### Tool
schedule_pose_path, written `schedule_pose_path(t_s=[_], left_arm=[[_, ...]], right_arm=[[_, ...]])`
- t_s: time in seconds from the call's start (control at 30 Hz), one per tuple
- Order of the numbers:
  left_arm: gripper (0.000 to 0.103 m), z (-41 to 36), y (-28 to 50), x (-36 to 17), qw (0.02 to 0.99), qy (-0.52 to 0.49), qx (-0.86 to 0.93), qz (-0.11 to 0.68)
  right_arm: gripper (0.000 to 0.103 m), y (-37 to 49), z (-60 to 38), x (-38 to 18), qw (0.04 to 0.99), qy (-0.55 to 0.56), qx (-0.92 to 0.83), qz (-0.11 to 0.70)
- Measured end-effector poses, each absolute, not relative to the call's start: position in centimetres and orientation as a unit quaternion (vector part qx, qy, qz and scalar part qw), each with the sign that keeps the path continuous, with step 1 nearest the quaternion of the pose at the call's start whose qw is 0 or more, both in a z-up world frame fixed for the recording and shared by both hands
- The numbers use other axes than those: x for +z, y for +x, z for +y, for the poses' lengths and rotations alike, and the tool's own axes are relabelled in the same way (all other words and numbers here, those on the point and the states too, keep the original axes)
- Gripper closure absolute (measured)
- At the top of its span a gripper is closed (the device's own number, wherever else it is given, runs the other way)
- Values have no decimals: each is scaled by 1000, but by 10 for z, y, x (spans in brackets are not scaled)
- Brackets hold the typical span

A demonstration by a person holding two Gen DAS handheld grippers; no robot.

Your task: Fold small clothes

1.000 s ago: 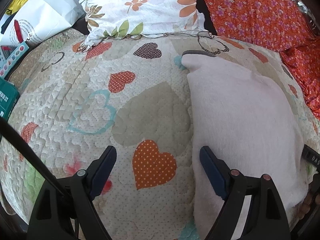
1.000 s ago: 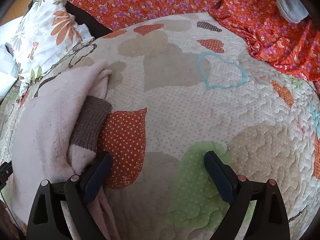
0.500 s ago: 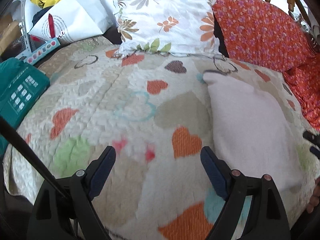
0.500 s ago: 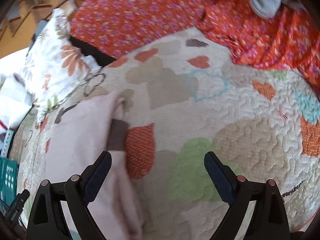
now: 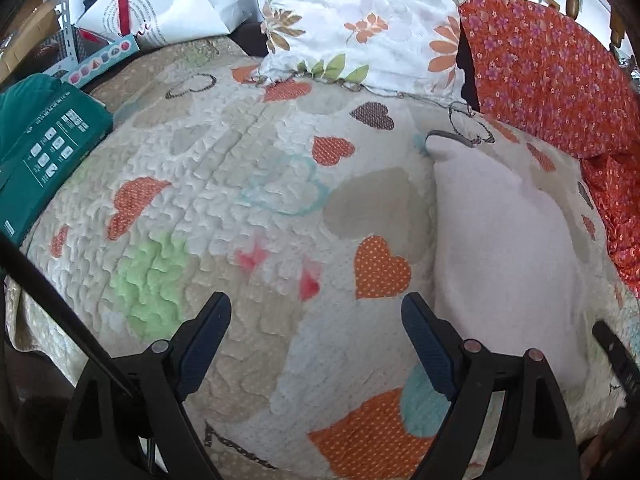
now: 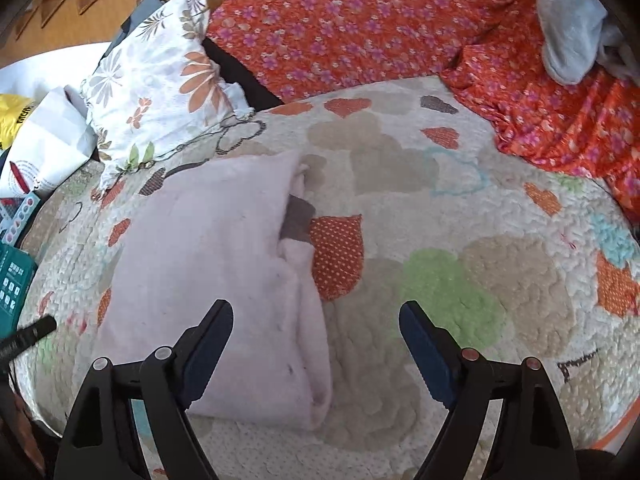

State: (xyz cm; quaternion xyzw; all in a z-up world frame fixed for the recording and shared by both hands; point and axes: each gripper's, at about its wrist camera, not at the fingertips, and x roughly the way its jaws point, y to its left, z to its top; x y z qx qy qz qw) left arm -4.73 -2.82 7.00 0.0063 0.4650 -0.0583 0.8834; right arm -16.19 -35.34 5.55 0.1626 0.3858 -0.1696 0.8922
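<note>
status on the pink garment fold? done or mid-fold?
Looks done: the pink garment lies folded flat on the heart quilt, brown cuff tucked at its edge. In hand: nothing; left claw and right claw are open, above the bed. Left: maybe the grey item on the orange blanket.

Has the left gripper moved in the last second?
Yes. The left gripper has backed away from the pink garment, which now looks smaller against the heart quilt.

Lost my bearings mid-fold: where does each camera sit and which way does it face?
Left wrist: on the left hand-held gripper, open, above the heart quilt; pink garment to its right.
Right wrist: on the right hand-held gripper, open; the garment lies left.
Shared: garment, quilt, floral pillow.
</note>
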Motion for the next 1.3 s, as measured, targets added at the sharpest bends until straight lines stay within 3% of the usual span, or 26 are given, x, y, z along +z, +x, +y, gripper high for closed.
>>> schedule_pose_path(t_s=[0.3, 0.4, 0.47, 0.6, 0.73, 0.9, 1.3], left_arm=[[17, -36, -50, 12, 849, 36, -53, 525], [16, -36, -57, 7, 855, 45, -51, 514], [14, -39, -61, 5, 858, 61, -55, 507], [0, -32, -64, -1, 865, 48, -51, 497], [0, -29, -58, -3, 867, 41, -59, 494], [0, -29, -54, -3, 871, 22, -38, 490], [0, -32, -59, -1, 864, 35, -36, 501]], right_arm=[[14, -200, -335, 56, 895, 140, -197, 376], [14, -207, -326, 46, 888, 129, -205, 392], [14, -208, -320, 37, 881, 130, -203, 408], [14, -209, -308, 17, 865, 133, -192, 443], [12, -205, -298, 3, 860, 113, -192, 458], [0, -196, -303, -2, 863, 127, -192, 450], [0, -183, -297, -3, 871, 101, -206, 434]])
